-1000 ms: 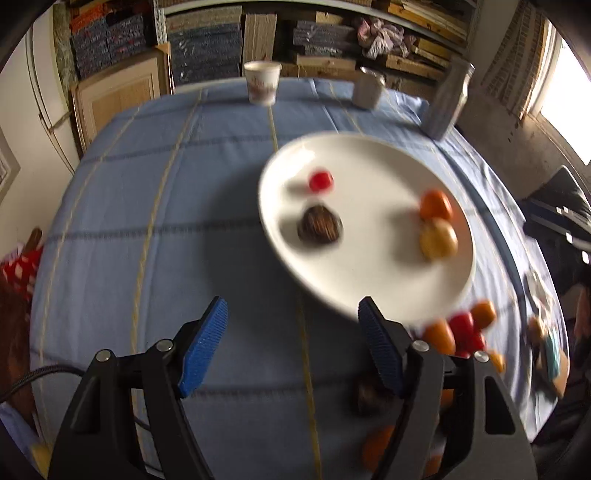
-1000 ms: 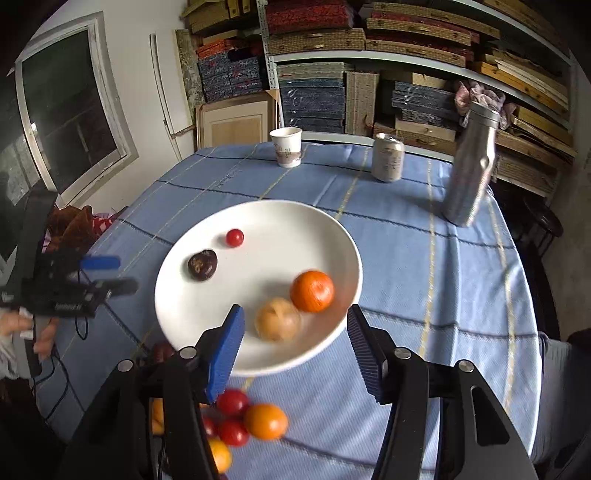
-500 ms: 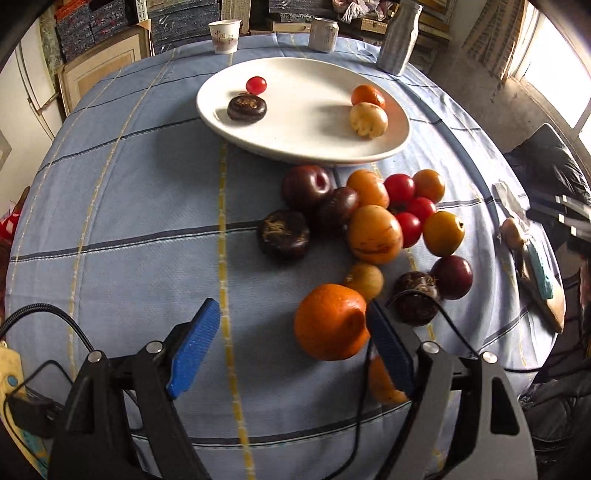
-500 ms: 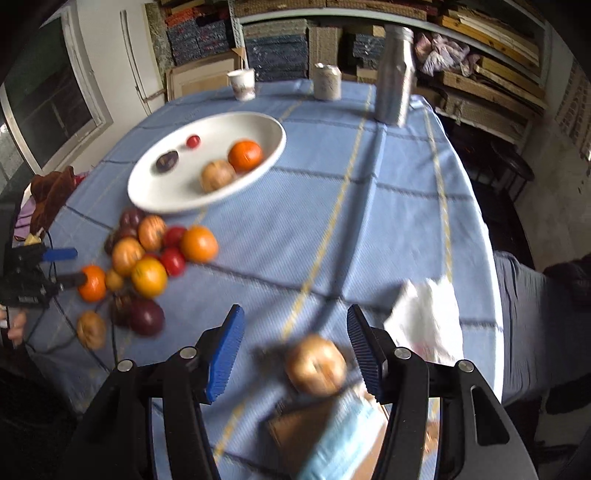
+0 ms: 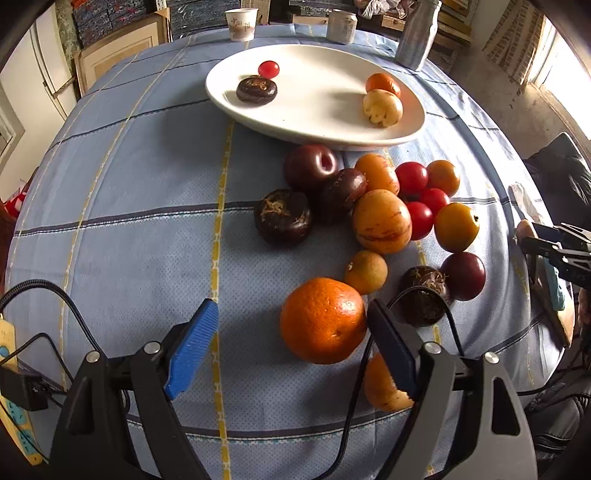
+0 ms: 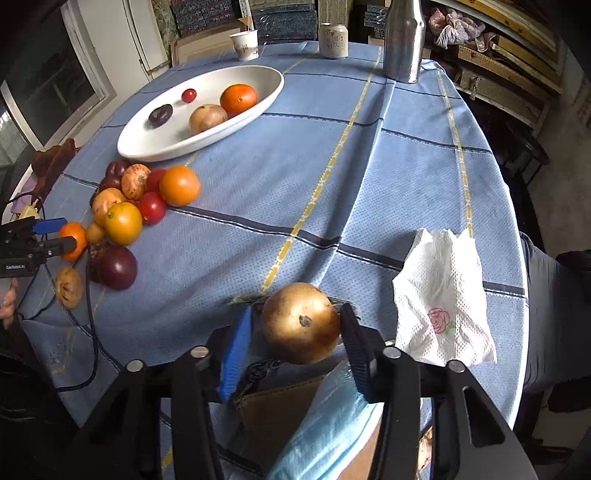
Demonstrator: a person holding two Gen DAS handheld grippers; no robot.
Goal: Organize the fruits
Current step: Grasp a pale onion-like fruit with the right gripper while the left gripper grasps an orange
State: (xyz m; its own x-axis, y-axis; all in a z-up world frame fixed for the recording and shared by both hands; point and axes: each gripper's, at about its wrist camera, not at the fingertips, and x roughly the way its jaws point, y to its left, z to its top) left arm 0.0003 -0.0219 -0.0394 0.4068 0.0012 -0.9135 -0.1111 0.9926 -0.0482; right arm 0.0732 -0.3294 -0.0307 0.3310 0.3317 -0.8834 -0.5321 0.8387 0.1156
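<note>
On the desk (image 6: 369, 177), cup (image 5: 241, 24) lettering was unreadable; the right gripper (image 6: 295, 343) had just narrowed around a golden fruit (image 6: 300, 323), the left gripper (image 5: 291, 332) widened, empty.

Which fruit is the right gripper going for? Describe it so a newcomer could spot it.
On the blue checked tablecloth, look at the near edge beside the crumpled white napkin. The golden-brown round fruit sits alone between the right gripper fingers, far from the mixed pile.
</note>
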